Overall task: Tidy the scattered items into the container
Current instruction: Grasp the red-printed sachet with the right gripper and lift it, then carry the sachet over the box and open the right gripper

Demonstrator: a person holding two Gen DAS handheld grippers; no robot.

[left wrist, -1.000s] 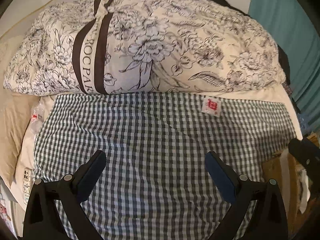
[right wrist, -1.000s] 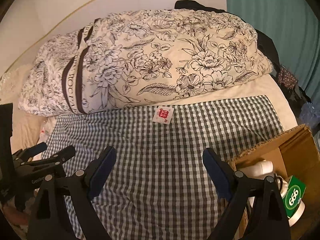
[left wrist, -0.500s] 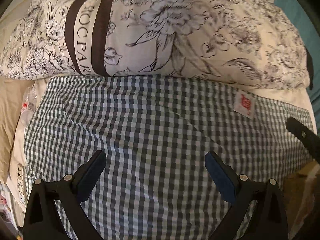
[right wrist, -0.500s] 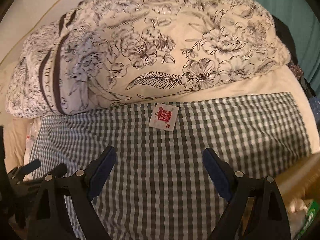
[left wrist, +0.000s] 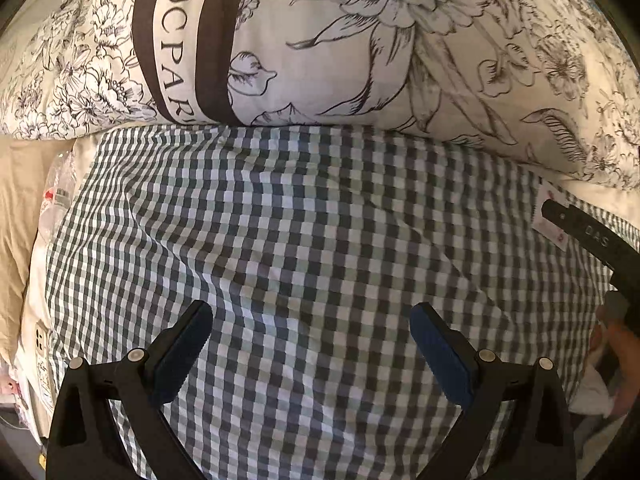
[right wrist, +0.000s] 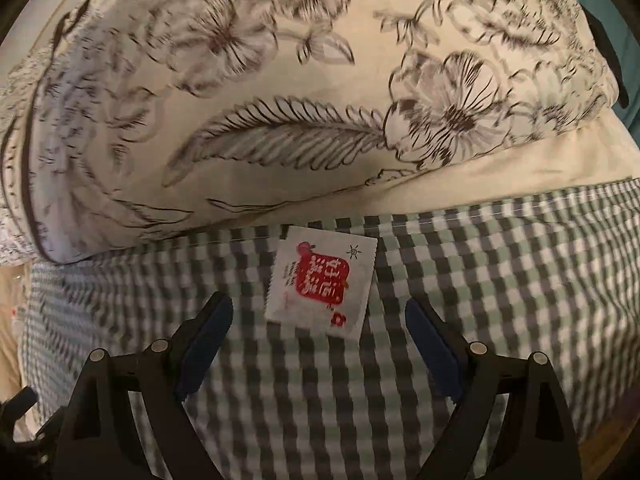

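Right gripper [right wrist: 318, 312]: I see both blue pads spread wide, nothing pinched between them; it points steeply down at the cloth.
Sachet [right wrist: 322, 280]: small white packet with a red printed block, lying flat on the checked cloth [right wrist: 500, 280], just ahead of my right gripper's tips and between their lines, touching neither pad. The print is too smeared for me to read.
Sachet from the left: I get only a pale sliver at the right edge, half covered by the black arm of the other tool.
Left gripper [left wrist: 312, 320]: jaws wide apart over bare checked cloth, empty.
Floral duvet [right wrist: 280, 100]: bulky roll along the far edge of the cloth, its top cut off in both views; motion blur softens it on my right camera.
Left margin: a clear plastic bottle [left wrist: 56, 196] beside the cloth, partly hidden.
Container: I cannot find it in either view.
Right margin, left view: a blurred hand [left wrist: 624, 356], cropped.
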